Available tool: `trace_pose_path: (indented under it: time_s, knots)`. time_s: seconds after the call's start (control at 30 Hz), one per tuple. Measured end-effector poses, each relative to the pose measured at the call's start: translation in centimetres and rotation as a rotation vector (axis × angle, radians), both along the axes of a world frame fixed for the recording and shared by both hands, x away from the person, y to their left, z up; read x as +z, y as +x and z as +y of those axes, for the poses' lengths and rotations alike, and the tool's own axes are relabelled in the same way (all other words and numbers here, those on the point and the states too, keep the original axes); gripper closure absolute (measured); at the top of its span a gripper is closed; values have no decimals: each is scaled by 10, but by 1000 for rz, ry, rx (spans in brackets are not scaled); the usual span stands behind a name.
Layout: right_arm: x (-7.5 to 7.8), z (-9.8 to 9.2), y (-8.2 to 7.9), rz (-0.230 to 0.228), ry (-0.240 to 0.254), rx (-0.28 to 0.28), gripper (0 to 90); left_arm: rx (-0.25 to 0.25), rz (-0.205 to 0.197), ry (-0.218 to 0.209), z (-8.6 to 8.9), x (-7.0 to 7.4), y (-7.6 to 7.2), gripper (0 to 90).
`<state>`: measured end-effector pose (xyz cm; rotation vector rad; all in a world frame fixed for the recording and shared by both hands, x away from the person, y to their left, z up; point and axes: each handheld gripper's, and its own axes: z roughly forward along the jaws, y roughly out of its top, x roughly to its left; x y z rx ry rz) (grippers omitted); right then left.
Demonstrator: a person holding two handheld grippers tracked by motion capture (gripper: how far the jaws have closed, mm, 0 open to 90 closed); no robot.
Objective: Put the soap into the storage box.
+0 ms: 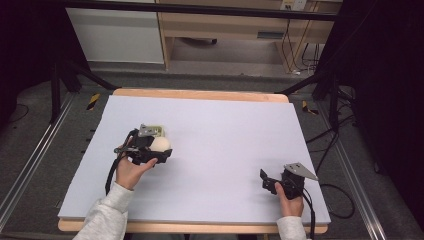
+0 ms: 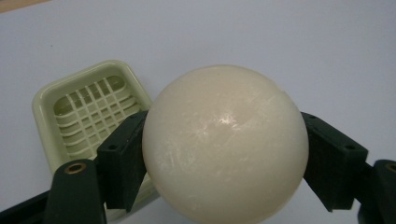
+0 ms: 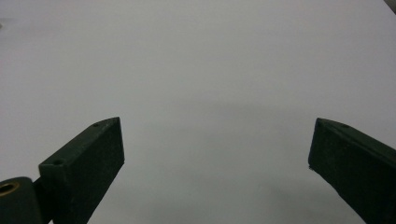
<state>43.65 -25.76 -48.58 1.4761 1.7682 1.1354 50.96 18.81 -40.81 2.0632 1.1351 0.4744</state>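
The left gripper has its jaws clamped on a smooth cream ball, held just beside a pale green dish. It looks hard and slippery, best pinched across its widest middle. The right gripper rests with its jaws apart, holding nothing.

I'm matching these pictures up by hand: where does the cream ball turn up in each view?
High view: the cream ball sits left of centre, in the left tongs, beside the green tray.
Left gripper view: centre, clamped between both jaws.
Right gripper view: bare white tabletop between open jaws.
Shared landmark: the tray.
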Motion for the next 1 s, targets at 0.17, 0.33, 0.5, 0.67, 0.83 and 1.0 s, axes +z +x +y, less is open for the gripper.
trace_pose_path:
  time_s: [0.17, 0.33, 0.5, 0.67, 0.83, 1.0]
  knots:
    - [0, -1, 0, 2, 4, 0, 40, 10, -3, -5, 4, 2, 5, 239]
    - [0, -1, 0, 5, 5, -1, 40, 30, -3, -11, 10, 3, 11, 239]
    - [0, -1, 1, 4, 8, 0, 40, 47, 3, -3, 13, 0, 17, 239]
    - [0, -1, 0, 4, 5, -1, 40, 56, 10, 7, 16, -2, 23, 239]
    - [0, -1, 1, 3, 9, 0, 39, 74, 13, -4, 21, -3, 27, 239]
    - [0, -1, 1, 4, 8, 1, 40, 80, 14, 1, 24, -3, 31, 239]
